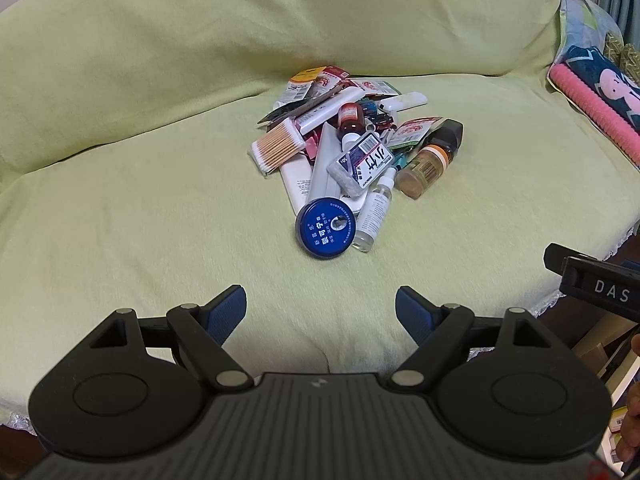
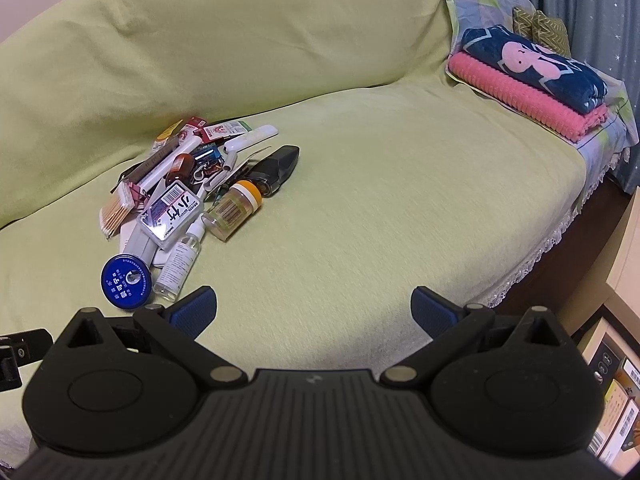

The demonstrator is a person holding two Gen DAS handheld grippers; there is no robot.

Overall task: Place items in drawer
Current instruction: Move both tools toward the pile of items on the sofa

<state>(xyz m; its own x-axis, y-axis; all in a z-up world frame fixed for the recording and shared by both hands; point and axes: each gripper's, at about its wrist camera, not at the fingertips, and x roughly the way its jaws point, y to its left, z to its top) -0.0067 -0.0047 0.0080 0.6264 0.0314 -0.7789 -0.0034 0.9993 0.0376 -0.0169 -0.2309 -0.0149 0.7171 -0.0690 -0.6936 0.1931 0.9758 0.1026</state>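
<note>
The left gripper (image 1: 320, 306) has its two blue-padded black fingers (image 1: 224, 312) spread wide, holding nothing and touching nothing, poised above the pale green cloth-covered sofa seat (image 1: 120, 240). The right gripper (image 2: 314, 308) is likewise spread wide and empty over the same cloth, its blue pads (image 2: 434, 314) clear of every object. Ahead of the left gripper, a short way off, lies a heap of small household items (image 1: 352, 152) on the seat. Nearest to the fingers is a round dark blue tin lid with white print (image 1: 326, 228), leaning against a small clear spray bottle with a white label (image 1: 374, 212). Behind them sit a clear plastic box with a barcode label (image 1: 360, 164), a bundle of wooden cotton swabs (image 1: 276, 148), a brown bottle with an orange and white cap (image 1: 424, 170) and a dark brown glass bottle (image 1: 350, 118). In the right wrist view the heap lies to the left of the gripper, with folded pink and navy towels (image 2: 528, 80) on the far right end of the sofa. No drawer can be made out.
</note>
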